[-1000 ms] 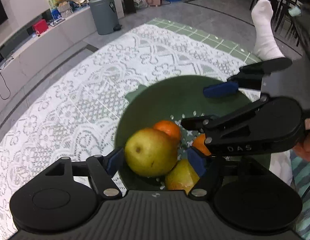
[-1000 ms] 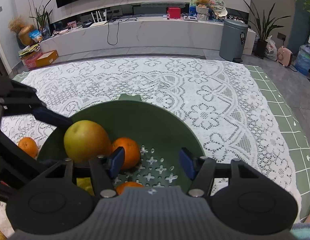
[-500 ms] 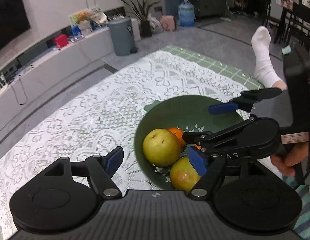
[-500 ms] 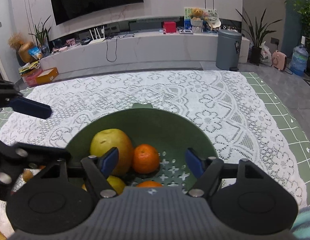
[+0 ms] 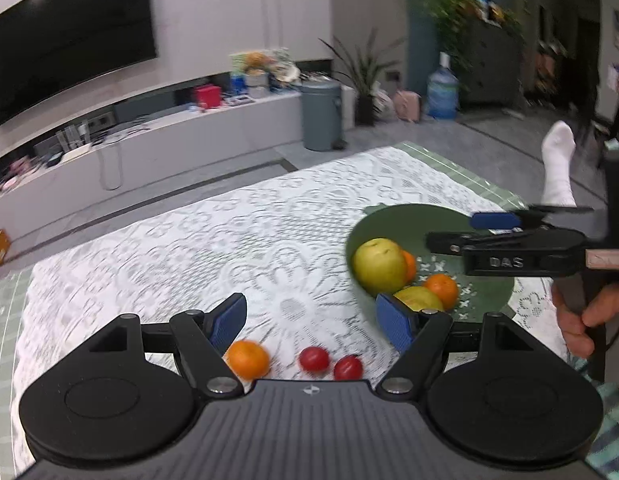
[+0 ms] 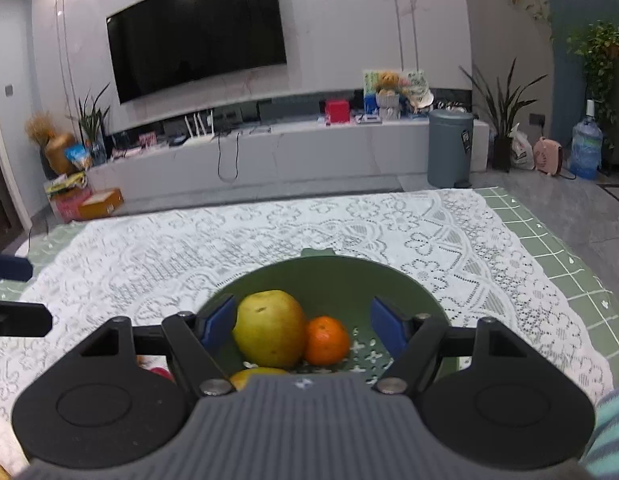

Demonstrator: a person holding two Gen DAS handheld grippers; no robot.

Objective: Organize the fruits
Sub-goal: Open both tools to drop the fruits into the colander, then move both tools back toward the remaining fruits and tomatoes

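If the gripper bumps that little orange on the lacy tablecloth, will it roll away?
Probably a little. The loose orange looks round and lies free on the lace tablecloth, so a nudge could roll it, maybe toward the two red fruits nearby. The bumpy lace might slow it. It likely feels firm and light.

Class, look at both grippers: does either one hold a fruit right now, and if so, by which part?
Neither. The left gripper and right gripper are both open and empty; the yellow-green pear lies free in the green bowl.
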